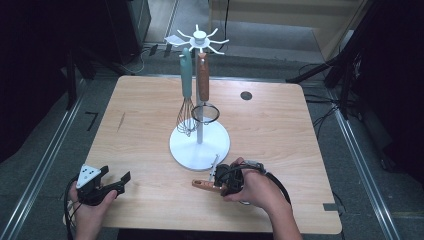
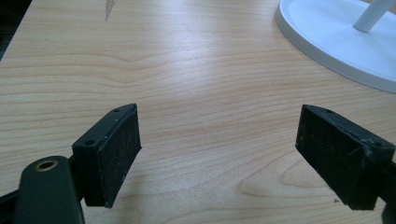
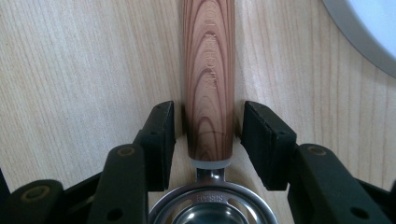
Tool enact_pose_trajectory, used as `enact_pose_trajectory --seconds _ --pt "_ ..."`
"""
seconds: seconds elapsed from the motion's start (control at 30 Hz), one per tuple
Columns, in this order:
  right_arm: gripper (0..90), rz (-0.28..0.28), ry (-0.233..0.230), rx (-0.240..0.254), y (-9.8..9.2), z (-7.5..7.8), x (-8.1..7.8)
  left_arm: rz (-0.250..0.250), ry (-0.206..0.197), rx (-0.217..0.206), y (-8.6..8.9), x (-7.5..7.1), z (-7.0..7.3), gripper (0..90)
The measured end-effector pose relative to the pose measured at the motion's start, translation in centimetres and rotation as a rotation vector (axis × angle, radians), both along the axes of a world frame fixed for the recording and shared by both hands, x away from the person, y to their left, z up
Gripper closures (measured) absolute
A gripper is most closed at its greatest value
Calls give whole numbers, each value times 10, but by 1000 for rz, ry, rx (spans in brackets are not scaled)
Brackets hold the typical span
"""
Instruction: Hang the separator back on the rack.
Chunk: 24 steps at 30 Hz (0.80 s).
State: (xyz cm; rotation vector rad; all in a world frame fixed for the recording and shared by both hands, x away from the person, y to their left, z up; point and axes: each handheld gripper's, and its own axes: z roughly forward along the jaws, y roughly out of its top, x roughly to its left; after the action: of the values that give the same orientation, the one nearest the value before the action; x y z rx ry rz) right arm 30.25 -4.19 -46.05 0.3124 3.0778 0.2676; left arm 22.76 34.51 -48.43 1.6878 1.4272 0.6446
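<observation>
At six o'clock from the rack [image 1: 199, 146], the right gripper [image 3: 208, 140] straddles the strainer's wooden handle [image 3: 208, 79], pads not yet pressing, ready to grasp; the left gripper [image 2: 219, 154] rests wide and empty.

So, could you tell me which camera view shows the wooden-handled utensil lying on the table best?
The right gripper view: the wooden handle runs up between the jaws, grain and metal ring sharp. The high view shows it small, partly behind the right gripper.

counter [image 1: 280, 135]: pale wood grain | rack [image 1: 200, 145]: white | whisk [image 1: 186, 95]: teal handle | strainer [image 1: 202, 75]: brown wooden handle | utensil [image 3: 208, 84]: striped reddish-brown wood handle, steel ring | jaws: black
</observation>
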Motion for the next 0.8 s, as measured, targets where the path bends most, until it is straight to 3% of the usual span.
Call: enact_pose_trajectory --seconds 0.13,0.57,0.73,0.8 --pt "684 -8 -3 -3 0 1 -1 0 2 5 0 0 0 144" --pt "706 14 -5 6 -3 1 -3 -1 2 5 0 1 0 147" --pt "706 20 2 43 -9 0 -4 -1 2 4 0 1 0 147" --pt "706 6 -16 67 -12 1 -4 0 3 4 0 1 0 147"
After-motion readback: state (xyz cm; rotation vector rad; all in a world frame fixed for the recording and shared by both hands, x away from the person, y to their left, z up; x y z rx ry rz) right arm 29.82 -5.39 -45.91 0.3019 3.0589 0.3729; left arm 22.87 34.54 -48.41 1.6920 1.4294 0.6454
